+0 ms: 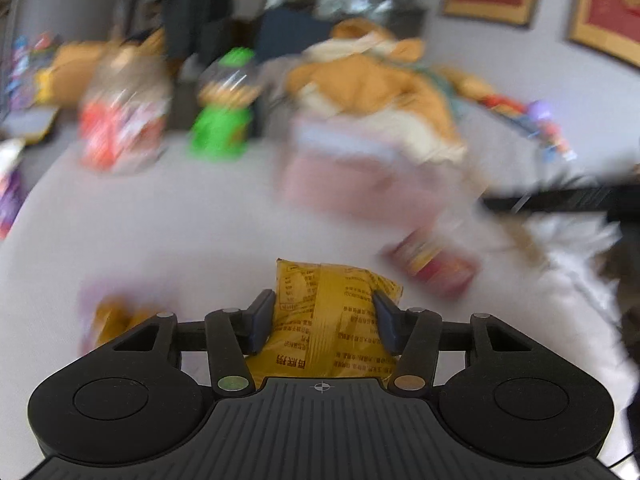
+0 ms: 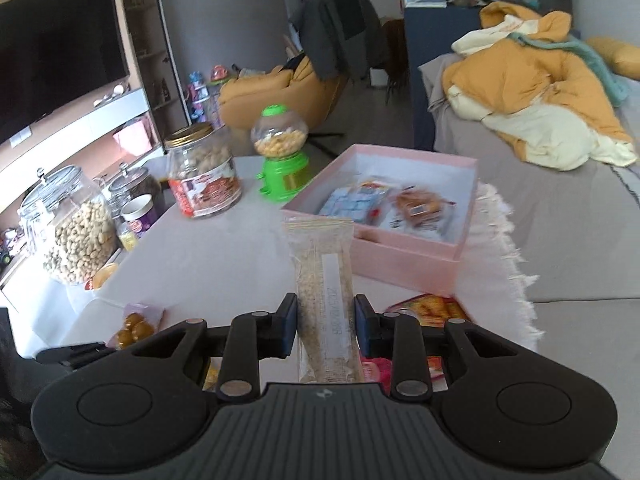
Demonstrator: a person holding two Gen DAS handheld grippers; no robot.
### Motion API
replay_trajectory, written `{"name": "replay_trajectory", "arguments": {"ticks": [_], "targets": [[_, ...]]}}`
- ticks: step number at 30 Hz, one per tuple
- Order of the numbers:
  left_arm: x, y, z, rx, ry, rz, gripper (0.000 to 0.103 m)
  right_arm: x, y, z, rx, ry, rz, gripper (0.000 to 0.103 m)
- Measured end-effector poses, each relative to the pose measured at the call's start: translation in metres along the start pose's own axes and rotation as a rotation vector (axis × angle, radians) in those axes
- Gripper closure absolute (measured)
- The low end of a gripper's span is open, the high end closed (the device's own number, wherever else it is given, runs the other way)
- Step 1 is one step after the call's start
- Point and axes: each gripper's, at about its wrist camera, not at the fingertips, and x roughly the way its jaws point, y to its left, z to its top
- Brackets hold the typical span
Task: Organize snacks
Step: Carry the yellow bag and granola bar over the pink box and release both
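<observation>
Pink box [image 2: 404, 256] waits mid-bench, far side; we've got the left tool [image 1: 320, 316] squeezing a yellow packet [image 1: 332, 320] and the right tool [image 2: 325, 328] clamped on a clear grain bar [image 2: 324, 280], both lifted, probably headed for the box.

A home living room: wall television [image 2: 60, 48], yellow armchair [image 2: 276, 92], sofa [image 2: 560, 216] beside snack table [image 2: 224, 248]

yellow printed packet [image 1: 332, 320] clamped upright; clear grain bar packet [image 2: 325, 300] clamped upright near open pink box [image 2: 408, 260].
</observation>
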Motion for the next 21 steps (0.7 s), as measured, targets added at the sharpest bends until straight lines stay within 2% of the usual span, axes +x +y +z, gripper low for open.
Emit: {"name": "replay_trajectory", "arguments": {"ticks": [3, 5, 8, 10, 13, 15, 18, 21], "targets": [[0.003, -0.029, 0.047, 0.076, -0.133, -0.053, 0.045, -0.005, -0.016, -0.002, 0.007, -0.024, -0.042, 0.074], [0.022, -0.043, 0.078, 0.100, -0.190, -0.064, 0.045, -0.006, -0.026, -0.005, 0.016, -0.036, -0.062, 0.074], [0.067, -0.055, 0.117, 0.125, -0.244, -0.089, 0.044, -0.006, -0.041, -0.012, 0.039, -0.037, -0.069, 0.074], [0.107, -0.052, 0.139, 0.083, -0.224, -0.110, 0.043, -0.003, -0.049, -0.016, 0.051, -0.026, -0.074, 0.074], [0.130, -0.035, 0.151, -0.036, -0.247, -0.107, 0.047, 0.004, -0.059, -0.020, 0.056, -0.008, -0.105, 0.074], [0.128, -0.023, 0.151, -0.056, -0.241, -0.089, 0.047, 0.007, -0.065, -0.020, 0.059, -0.006, -0.129, 0.074], [0.107, -0.002, 0.140, -0.060, -0.214, -0.044, 0.047, 0.009, -0.070, -0.015, 0.072, -0.007, -0.122, 0.074], [0.079, 0.023, 0.120, -0.087, -0.174, -0.013, 0.047, 0.013, -0.071, 0.011, 0.075, -0.033, -0.102, 0.074]]}}
